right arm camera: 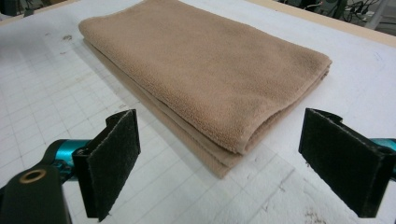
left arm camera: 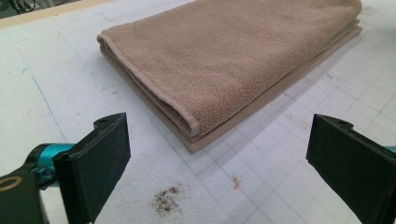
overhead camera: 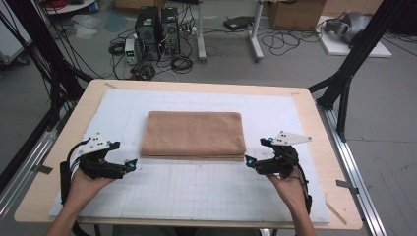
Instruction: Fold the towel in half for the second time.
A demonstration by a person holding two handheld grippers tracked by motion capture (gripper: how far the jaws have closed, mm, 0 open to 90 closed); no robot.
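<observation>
A folded tan towel (overhead camera: 193, 133) lies flat in the middle of the white gridded mat (overhead camera: 196, 191). My left gripper (overhead camera: 132, 165) rests near the towel's front left corner, open, with nothing between its jaws. In the left gripper view the towel (left arm camera: 224, 60) has its layered corner just ahead of the left gripper (left arm camera: 219, 163). My right gripper (overhead camera: 249, 161) sits at the towel's front right corner, also open and empty. The right gripper view has the towel (right arm camera: 205, 70) with its near corner between and just beyond the jaws of the right gripper (right arm camera: 219, 158).
The mat covers a wooden table (overhead camera: 314, 123) with black frame posts (overhead camera: 346, 73) at both sides. A dark smudge (left arm camera: 166, 200) marks the mat near the left gripper. Computers (overhead camera: 157, 29), cables and boxes sit on the floor beyond the table.
</observation>
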